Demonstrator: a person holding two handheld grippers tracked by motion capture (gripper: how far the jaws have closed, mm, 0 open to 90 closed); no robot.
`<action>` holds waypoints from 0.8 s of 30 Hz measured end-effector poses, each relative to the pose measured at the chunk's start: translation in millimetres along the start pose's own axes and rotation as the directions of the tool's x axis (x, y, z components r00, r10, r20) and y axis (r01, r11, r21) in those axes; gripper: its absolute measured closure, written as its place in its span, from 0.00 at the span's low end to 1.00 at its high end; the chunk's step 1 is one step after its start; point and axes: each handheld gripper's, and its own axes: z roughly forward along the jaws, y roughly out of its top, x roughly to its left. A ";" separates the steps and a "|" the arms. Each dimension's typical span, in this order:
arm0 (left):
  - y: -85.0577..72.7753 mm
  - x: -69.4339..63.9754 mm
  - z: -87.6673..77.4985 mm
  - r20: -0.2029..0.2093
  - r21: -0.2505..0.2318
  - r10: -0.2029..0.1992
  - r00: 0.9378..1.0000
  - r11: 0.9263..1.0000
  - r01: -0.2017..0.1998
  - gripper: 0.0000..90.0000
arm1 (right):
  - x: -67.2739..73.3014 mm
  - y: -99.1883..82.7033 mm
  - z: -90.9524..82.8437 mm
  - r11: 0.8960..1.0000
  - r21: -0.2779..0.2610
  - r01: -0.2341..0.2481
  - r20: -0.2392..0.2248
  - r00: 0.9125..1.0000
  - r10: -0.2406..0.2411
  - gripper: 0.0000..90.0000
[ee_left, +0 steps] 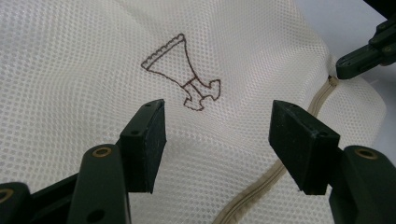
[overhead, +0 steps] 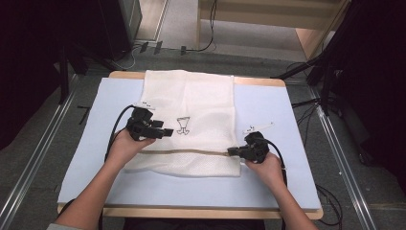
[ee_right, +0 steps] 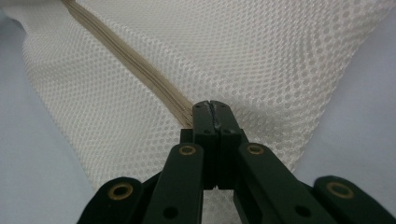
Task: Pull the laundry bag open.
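A white mesh bag [overhead: 201, 105] lies flat on the table, with a brown goblet-like logo [ee_left: 184, 70] and a beige zipper [overhead: 191, 151] running across near its front edge. My left gripper [overhead: 168, 132] hovers over the bag's left part beside the logo. In the left gripper view it [ee_left: 217, 126] stands open with only mesh below. My right gripper [overhead: 230, 151] is at the zipper's right end. In the right gripper view its jaws [ee_right: 211, 109] are pressed together where the zipper [ee_right: 126, 56] ends; the pull is hidden between them.
The bag rests on a pale blue mat [overhead: 268, 110] covering a wooden table [overhead: 191, 213]. Bare mat lies left, right and in front of the bag. Cables [overhead: 306, 103] and dark stands [overhead: 330, 72] flank the table on the floor.
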 end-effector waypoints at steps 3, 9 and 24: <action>0.8 -4.4 1.3 0.026 -0.002 0.001 1.000 1.000 -0.001 0.46 | 4.6 0.0 -2.7 1.000 -0.012 0.021 0.032 0.999 -0.020 1.00; 3.6 -18.2 6.4 0.069 0.000 0.020 0.997 1.000 -0.020 0.61 | 4.0 -4.2 -6.0 1.000 -0.017 0.017 0.082 0.997 -0.016 1.00; 6.3 -65.3 37.0 0.160 0.010 0.094 0.983 0.995 -0.097 1.00 | -1.5 2.5 9.4 1.000 0.009 0.030 0.032 0.999 -0.030 1.00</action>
